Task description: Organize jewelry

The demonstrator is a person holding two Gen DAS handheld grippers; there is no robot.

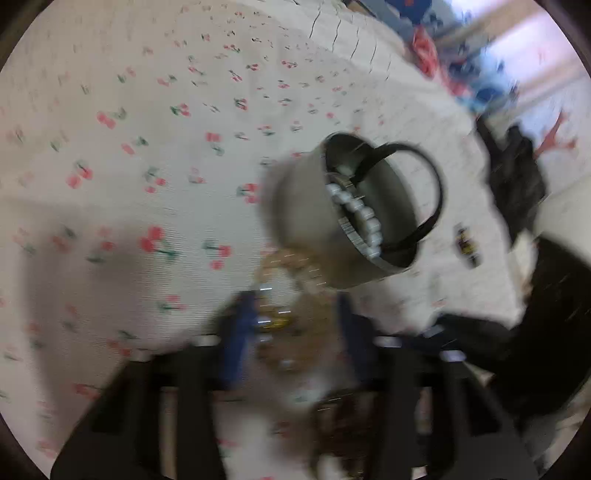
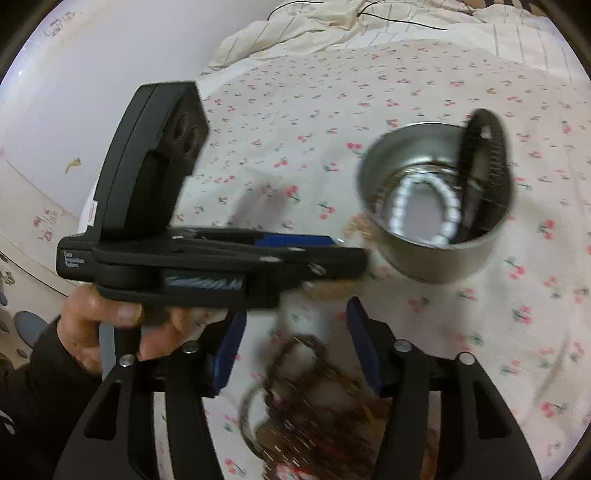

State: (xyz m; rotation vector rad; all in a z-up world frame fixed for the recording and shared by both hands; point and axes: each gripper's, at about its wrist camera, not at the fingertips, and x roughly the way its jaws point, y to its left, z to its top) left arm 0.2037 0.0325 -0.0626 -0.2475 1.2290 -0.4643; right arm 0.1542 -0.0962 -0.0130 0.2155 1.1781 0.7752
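A steel cup (image 1: 325,218) (image 2: 439,206) stands on the cherry-print bedsheet. It holds a white pearl bracelet (image 1: 356,218) (image 2: 424,210) and a black headband (image 1: 417,192) (image 2: 484,162) that sticks out over its rim. My left gripper (image 1: 295,325) (image 2: 332,254) is beside the cup with a blurred golden-brown bead chain (image 1: 291,288) between its blue fingers (image 1: 240,332); its jaws stand apart. My right gripper (image 2: 295,332) is open above a tangle of dark brown bead jewelry (image 2: 317,398) on the sheet.
The cherry-print sheet (image 2: 332,110) covers the bed. A striped duvet (image 2: 332,22) lies bunched at the far end. A small dark item (image 1: 467,243) lies on the sheet beyond the cup. The person's dark sleeve (image 1: 554,332) is at the right.
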